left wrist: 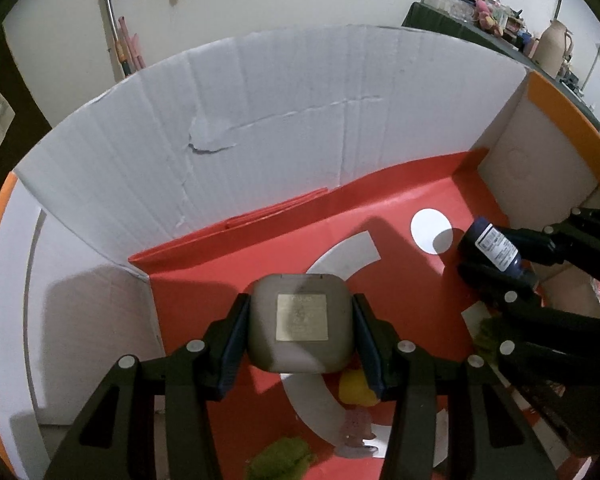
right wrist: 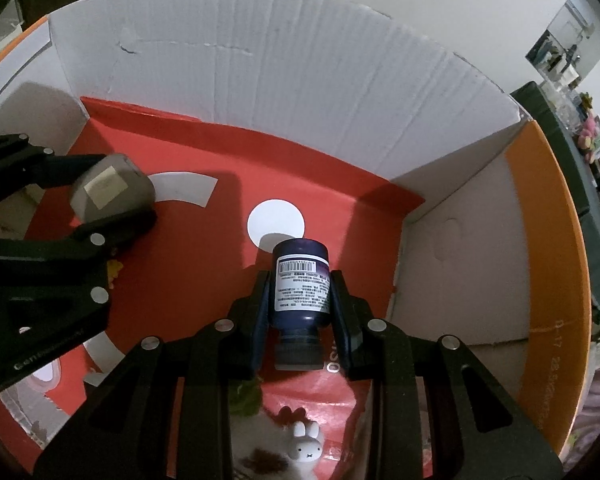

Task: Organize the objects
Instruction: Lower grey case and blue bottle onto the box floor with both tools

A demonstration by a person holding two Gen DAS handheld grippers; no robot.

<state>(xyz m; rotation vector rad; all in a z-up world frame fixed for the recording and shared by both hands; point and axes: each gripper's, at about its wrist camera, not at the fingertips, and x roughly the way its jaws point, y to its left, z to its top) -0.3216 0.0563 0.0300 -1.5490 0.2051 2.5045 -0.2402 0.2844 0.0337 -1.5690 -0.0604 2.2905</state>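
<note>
My left gripper (left wrist: 300, 336) is shut on a grey rounded case (left wrist: 302, 322) with a square label, held over the red floor (left wrist: 260, 264) of a cardboard box. In the right wrist view the same case (right wrist: 110, 190) and left gripper (right wrist: 116, 200) show at the left. My right gripper (right wrist: 300, 304) is shut on a dark blue bottle (right wrist: 300, 288) with a white barcode label, its cap toward the camera. That bottle (left wrist: 496, 250) appears at the right of the left wrist view, in the right gripper (left wrist: 496, 256). Both hang inside the box, pointing steeply down.
The box has tall white cardboard walls (left wrist: 220, 128) and orange flaps (right wrist: 548, 240). On its floor lie a yellow item (left wrist: 356, 390), green tufts (left wrist: 280, 458), a pink figure (left wrist: 356, 426) and a white rabbit figure (right wrist: 306, 442). A cluttered dark table (left wrist: 480, 20) stands beyond.
</note>
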